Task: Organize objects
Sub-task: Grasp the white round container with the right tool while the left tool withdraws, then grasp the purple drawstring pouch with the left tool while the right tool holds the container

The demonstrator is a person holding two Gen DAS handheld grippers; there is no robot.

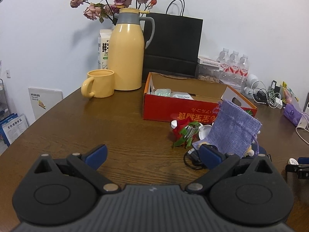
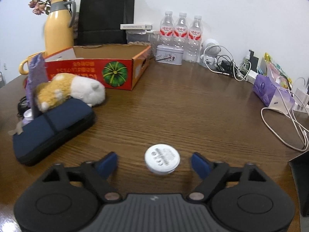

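A red cardboard box [image 1: 173, 110] stands open on the brown table [image 1: 115, 131]; it also shows in the right wrist view [image 2: 87, 71]. Beside it lie a purple cloth pouch [image 1: 231, 129], a red rose with a clip [image 1: 183, 129], a plush hamster [image 2: 69, 90] and a dark blue case [image 2: 52, 123]. My left gripper [image 1: 152, 154] is open and empty over bare table. My right gripper [image 2: 154, 163] is open, with a small white round tin [image 2: 162, 161] between its fingers, untouched.
A yellow jug [image 1: 126, 52], yellow mug [image 1: 98, 84], black paper bag [image 1: 171, 44], dried roses and milk carton stand at the back. Water bottles [image 2: 181, 34], a small tin, cables [image 2: 231, 67], a purple tissue pack [image 2: 270, 90] and a white cable line the right side.
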